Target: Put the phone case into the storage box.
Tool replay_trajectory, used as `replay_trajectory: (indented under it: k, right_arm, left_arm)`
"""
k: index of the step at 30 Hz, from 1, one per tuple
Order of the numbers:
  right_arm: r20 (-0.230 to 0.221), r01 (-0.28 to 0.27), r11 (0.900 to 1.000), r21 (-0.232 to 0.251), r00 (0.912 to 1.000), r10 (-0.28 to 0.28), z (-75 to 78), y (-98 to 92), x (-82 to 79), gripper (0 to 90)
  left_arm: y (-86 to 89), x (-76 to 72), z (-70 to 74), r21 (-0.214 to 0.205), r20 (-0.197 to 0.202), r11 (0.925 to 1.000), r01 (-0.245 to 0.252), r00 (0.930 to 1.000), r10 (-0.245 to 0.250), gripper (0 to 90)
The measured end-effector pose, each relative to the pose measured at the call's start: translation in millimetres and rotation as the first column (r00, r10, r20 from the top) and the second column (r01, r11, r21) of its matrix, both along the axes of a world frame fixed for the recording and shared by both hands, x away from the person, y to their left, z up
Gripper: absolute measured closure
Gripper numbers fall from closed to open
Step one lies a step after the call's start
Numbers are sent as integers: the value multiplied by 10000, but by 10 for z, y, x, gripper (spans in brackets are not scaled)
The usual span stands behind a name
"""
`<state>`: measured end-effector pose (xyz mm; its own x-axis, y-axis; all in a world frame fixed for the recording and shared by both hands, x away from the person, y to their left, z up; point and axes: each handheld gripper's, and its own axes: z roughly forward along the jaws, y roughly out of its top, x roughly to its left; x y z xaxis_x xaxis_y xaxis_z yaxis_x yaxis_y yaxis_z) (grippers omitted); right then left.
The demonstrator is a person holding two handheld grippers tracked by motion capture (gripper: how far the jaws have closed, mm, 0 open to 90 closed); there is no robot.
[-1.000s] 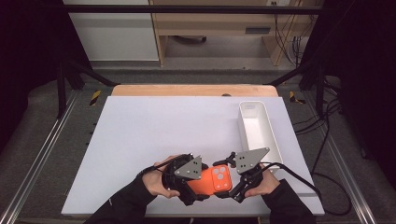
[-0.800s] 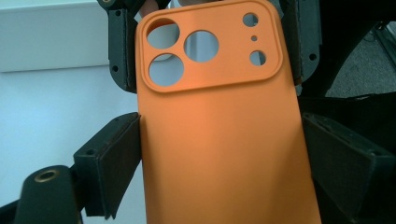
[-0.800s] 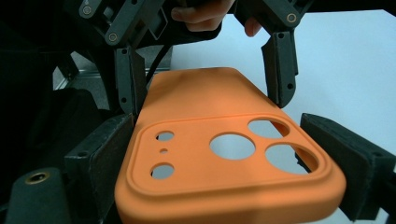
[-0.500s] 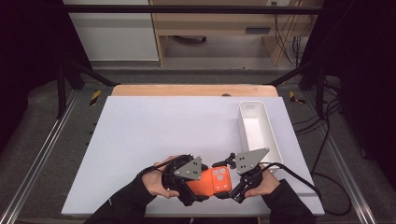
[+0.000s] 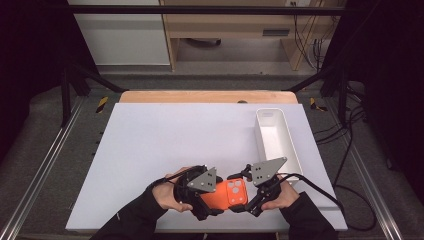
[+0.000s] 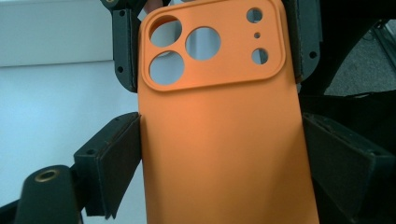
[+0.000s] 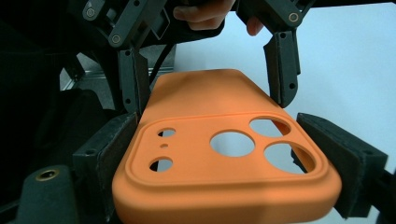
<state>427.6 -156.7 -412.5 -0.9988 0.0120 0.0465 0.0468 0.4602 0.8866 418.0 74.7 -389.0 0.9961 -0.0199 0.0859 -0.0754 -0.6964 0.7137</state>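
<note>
Item 1, white table (image 5: 165,150): your work surface, with both your forearms coming in at its near edge. Item 2, white tray (image 5: 292,150): long and narrow, standing along the table's right side, just beyond your right hand. Item 3, orange phone case (image 5: 227,194): held off the table at the near edge between your 2 grippers, back face up, camera-cutout end toward your right. Item 4, left gripper (image 5: 202,192): its jaws are nearly closed, pads pressed on the 2 long sides of the case at its plain end (image 6: 219,154). Item 5, right gripper (image 5: 250,192): its jaws have just been closing and now clamp the case's 2 long sides at the camera-cutout end (image 7: 229,154).
</note>
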Motion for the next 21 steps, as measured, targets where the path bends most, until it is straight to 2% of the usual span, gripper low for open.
replay_trajectory:
  k: [6, 7, 14, 21]
  right_arm:
    - [81, -6, 10000, -77, 10000, 6, -9, 5, 1, 164]
    - [91, -10, 10000, -75, 10000, 11, -10, 6, 1, 162]
    - [512, -6, 10000, -10, 9987, 6, -24, 16, -17, 146]
    - [443, -313, 9995, -4, 9985, 313, -29, 27, -32, 154]
  left_arm:
    - [-4, -6, -7, 75, 62, 10000, -18, 10000, 18, 139]
    - [-4, -12, -6, 129, 180, 9999, 2, 9998, -5, 140]
    - [-1, -17, -8, 180, 264, 9998, 62, 9996, -67, 140]
    - [-14, -35, -10, 243, 220, 9993, 269, 9994, -274, 141]
